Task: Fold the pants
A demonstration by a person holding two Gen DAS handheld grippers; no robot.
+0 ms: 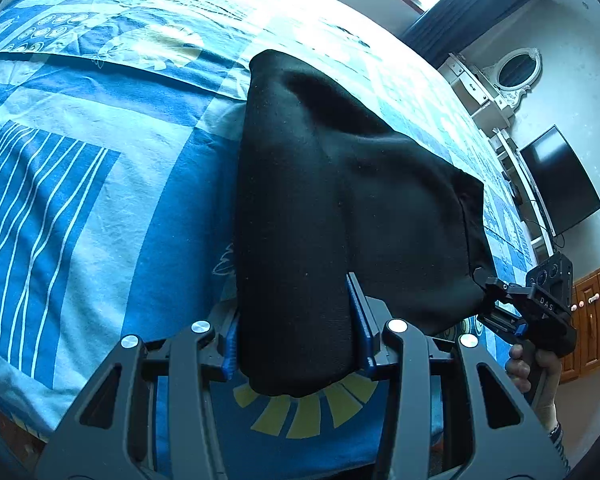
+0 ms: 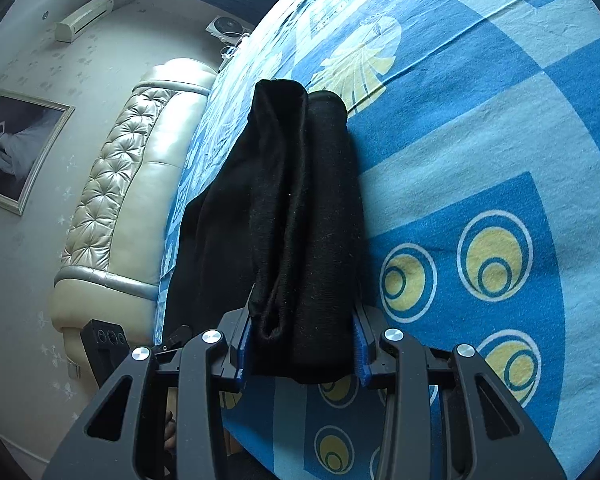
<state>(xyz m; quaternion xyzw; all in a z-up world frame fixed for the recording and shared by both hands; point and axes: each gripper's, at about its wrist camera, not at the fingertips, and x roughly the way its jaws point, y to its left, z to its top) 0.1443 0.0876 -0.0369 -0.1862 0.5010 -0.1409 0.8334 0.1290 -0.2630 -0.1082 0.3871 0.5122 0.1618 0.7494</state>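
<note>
Left tongs (image 1: 298, 344): jaws partly closed, blue pads pressing both sides of a thick bundle of the black pants (image 1: 340, 200). Right tongs (image 2: 302, 354): same condition, clamped on a folded edge of the same garment, layers stacked between the pads. The pants hang slightly above the bed (image 1: 80, 208), stretched between the two tongs, the far end resting on the blue patterned sheet. In the left wrist view, the right tongs grip the garment's corner, a hand (image 1: 526, 368) on the handle.
</note>
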